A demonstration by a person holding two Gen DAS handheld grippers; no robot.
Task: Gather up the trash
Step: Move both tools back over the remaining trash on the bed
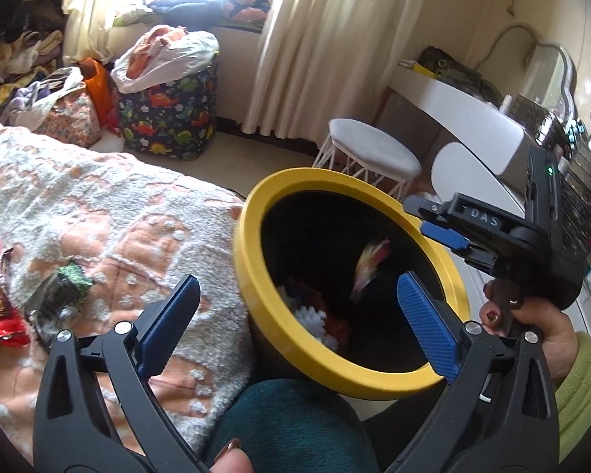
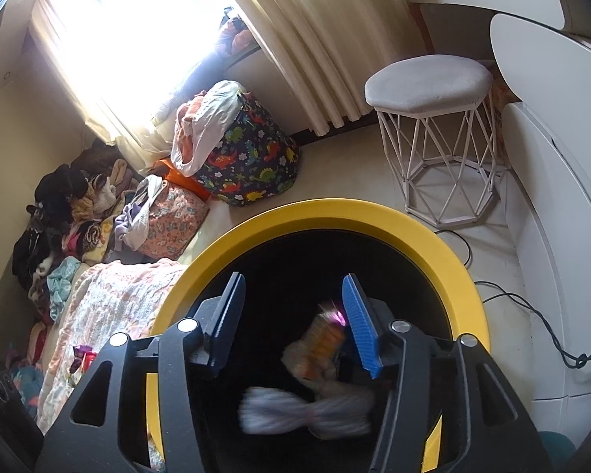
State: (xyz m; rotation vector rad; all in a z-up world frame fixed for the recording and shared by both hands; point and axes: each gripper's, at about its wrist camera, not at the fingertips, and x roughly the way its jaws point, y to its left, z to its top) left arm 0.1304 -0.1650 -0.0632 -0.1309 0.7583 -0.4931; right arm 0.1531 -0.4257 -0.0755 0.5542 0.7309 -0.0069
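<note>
Dinosaur-print storage bag (image 2: pixel 252 165), dark, stuffed with a white plastic bag, on the floor below the window. Cream curtains (image 2: pixel 315 43). White wire-frame stool (image 2: pixel 437 138), grey seat, on the floor beside a white dressing table (image 1: pixel 465 126). Peach-and-white blanket (image 1: pixel 98 213) over the bed. Clothes heap (image 2: pixel 67 228) at the bed's far end.

Strong daylight from the window (image 2: pixel 130 35) burns out to white glare in both views. The bin (image 2: pixel 319 213) interior is very dark, falling wrappers (image 2: pixel 307 410) are motion-blurred, and fisheye edges bend and darken.
</note>
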